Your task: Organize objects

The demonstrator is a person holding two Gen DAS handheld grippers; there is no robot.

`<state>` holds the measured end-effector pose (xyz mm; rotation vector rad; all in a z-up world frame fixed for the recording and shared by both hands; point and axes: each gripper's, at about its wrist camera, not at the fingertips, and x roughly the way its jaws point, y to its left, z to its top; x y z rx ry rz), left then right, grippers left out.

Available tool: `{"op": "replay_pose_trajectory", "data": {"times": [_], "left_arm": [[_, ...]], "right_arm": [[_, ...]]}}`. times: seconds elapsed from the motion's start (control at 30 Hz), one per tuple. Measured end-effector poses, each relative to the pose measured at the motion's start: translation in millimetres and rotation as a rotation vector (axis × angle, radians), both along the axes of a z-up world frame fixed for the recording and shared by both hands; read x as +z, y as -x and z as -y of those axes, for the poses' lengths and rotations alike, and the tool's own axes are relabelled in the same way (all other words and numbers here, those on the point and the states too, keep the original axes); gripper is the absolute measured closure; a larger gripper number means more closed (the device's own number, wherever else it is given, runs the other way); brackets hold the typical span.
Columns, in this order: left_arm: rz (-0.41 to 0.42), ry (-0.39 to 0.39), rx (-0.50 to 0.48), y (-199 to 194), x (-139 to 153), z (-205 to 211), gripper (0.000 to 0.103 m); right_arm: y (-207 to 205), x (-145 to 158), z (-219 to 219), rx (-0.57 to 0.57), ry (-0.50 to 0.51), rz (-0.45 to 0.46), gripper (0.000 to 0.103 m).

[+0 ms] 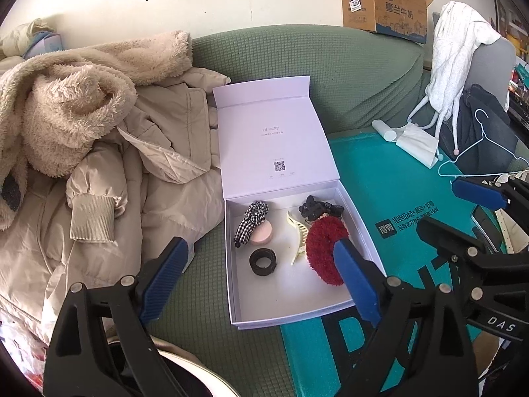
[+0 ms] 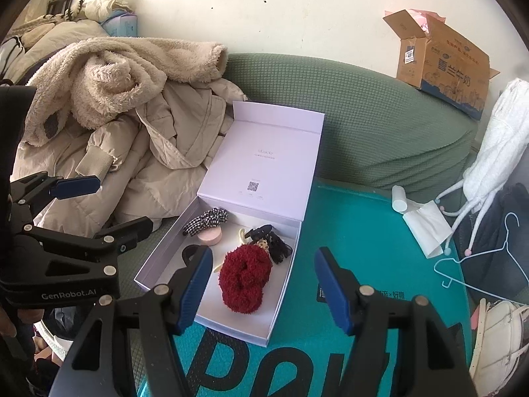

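An open white box point(image 1: 360, 228) point(image 2: 283, 301) lies on the green sofa with its lid point(image 1: 274, 145) folded back. Inside it lie a red fluffy scrunchie point(image 1: 322, 248) point(image 2: 244, 278), a black claw clip point(image 1: 315, 210) point(image 2: 276, 248), a cream claw clip point(image 1: 299, 235), a checkered scrunchie point(image 1: 251, 220) point(image 2: 206, 220), a pink round piece point(image 1: 261, 233) point(image 2: 210, 236) and a black hair band point(image 1: 262, 261). My left gripper point(image 1: 260, 244) point(image 2: 124, 202) hangs open above the box, holding nothing. My right gripper point(image 2: 263, 252) point(image 1: 438, 206) stands open over the box's right side, also empty.
A beige coat and fleece point(image 1: 99, 152) are heaped left of the box. A teal foam sheet point(image 1: 396, 192) lies to its right, with a tissue pack point(image 1: 416, 144) and a blue hanger point(image 1: 476, 152) beyond. A cardboard carton point(image 1: 380, 3) sits on the sofa back.
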<state>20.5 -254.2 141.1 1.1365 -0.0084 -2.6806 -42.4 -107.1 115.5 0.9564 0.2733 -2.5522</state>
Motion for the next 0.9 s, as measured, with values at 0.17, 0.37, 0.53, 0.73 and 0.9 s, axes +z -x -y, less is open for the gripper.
{"op": "replay_pose_trajectory", "data": {"times": [0.17,0.37,0.53,0.73,0.9], "left_arm": [[0.012,-0.013,-0.012,-21.3,-0.2,-6.4,0.014],[0.018,-0.002,-0.01,-42.6,0.9,-12.3,0.014],[0.026,-0.038,-0.01,-54.7,-4.4,-13.2,0.014],[0.038,-0.046,0.005,-66.3,-13.5,-13.6,0.014],[0.049,-0.061,0.013,-75.8,-20.4,-12.6,0.014]], "right_arm": [[-23.0,1.5,-6.8,-0.014,0.011,-0.009,0.038],[-42.8,-1.5,-16.3,-0.041,0.029,0.006,0.038],[-55.9,-7.4,-26.3,-0.067,0.039,0.03,0.038],[-71.5,-16.2,-32.4,-0.076,0.034,0.046,0.038],[-80.2,-22.0,-35.2,-0.083,0.028,0.062,0.038]]}}
